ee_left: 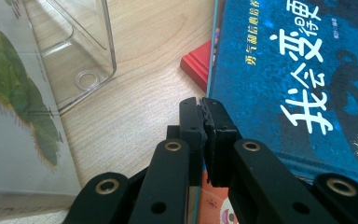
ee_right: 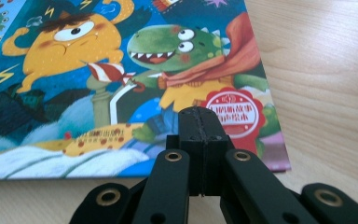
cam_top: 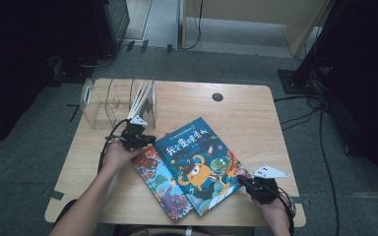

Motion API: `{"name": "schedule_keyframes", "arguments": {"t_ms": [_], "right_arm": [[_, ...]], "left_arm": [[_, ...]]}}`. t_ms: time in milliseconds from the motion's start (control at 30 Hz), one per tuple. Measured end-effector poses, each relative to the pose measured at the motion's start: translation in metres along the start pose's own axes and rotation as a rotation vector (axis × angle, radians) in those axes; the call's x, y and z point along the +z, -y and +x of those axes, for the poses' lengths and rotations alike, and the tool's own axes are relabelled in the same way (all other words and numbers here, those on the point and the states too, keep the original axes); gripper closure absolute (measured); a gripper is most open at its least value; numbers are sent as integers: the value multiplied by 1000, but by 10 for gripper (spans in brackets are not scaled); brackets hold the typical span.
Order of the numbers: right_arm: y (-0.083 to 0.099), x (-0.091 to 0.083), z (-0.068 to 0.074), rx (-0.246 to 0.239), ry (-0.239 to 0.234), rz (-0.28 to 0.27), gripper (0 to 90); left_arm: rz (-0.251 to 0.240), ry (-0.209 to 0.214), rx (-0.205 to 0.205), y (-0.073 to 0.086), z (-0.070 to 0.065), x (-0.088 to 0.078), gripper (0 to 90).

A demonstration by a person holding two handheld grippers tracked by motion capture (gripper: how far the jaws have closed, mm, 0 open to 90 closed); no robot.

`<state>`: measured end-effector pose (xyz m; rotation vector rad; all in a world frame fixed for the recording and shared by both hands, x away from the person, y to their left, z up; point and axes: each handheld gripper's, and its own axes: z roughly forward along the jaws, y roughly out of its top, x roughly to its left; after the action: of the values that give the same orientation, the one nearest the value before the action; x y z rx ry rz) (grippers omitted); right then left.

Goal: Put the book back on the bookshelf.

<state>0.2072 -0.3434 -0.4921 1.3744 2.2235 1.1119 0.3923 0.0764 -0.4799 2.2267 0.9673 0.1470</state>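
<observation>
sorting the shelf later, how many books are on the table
3, maybe more hidden: the blue monster book on top mid-table, the red-cornered book partly under it, and one book upright in the clear rack.

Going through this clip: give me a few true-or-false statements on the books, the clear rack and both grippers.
1. The blue book lies on top of another book. True.
2. The clear rack is empty. False: a thin book stands in it.
3. The left gripper is wide open. False: its jaws are shut.
4. The right gripper is at the blue book's edge. True.
5. The blue book stands upright. False: it lies flat on the table.
</observation>
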Motion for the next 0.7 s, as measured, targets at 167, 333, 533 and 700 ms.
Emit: {"name": "schedule_keyframes", "arguments": {"t_ms": [167,333,533,700], "right_arm": [[5,-6,2,-7,14,8,900],[8,-9,0,22,5,6,900],[13,-13,0,34,0,47,900],[12,-11,-3,32,-2,42,900]], "left_arm": [[0,5,-2,0,1,0,879],[6,-5,-2,-1,1,1,875],[9,3,-15,-1,2,2,891],[19,11,-19,0,0,1,900]]}}
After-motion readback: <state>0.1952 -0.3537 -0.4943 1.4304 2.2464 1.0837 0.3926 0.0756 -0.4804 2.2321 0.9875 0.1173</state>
